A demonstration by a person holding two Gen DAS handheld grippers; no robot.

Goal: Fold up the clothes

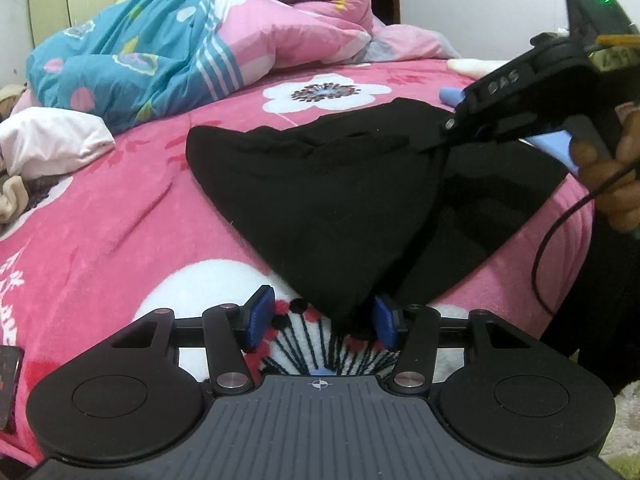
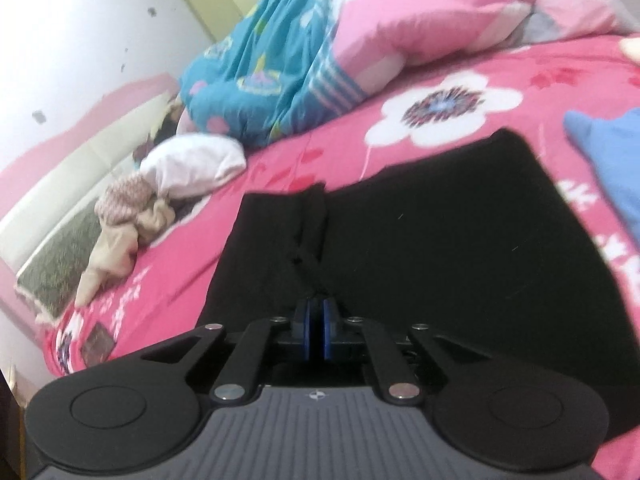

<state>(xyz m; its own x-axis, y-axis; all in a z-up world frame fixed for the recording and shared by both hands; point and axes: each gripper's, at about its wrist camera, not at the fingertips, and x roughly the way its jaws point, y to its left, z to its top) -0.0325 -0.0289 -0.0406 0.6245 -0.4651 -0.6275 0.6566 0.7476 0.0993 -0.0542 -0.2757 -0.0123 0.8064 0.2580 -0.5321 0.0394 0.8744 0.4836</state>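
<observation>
The left gripper (image 1: 320, 322) is nearest in its own view, its 2 blue pads (image 1: 260, 318) standing apart about halfway, with the lowest corner of the black garment (image 1: 340, 200) hanging down between them; the right-hand pad sits just at the cloth's edge, and whether either pad presses on the fabric cannot be told. Beneath it is a white flower with a red and black centre printed on the pink bedspread (image 1: 132, 208), near the bed's front edge.

The black garment lies across the middle of the bed, spread on the bedspread, with 1 part lifted into a peak toward the right. There the right gripper (image 1: 448, 138) pinches the raised fabric, a hand (image 1: 612, 168) wrapped around its handle and a dark cable trailing below. In the right wrist view the right gripper (image 2: 316, 316) has its blue pads drawn almost together on a bunched ridge of the black cloth, which runs up and away from the tips.

Just beyond the garment, toward the bed's right side, lies a blue cloth (image 2: 608, 160). Toward the left edge sit a white cloth (image 1: 52, 140) and a beige crumpled piece (image 2: 120, 232). At the far end of the bed a pink and blue floral quilt (image 1: 192, 32) is heaped up, with pale yellow cabinet doors (image 1: 52, 4) behind it
</observation>
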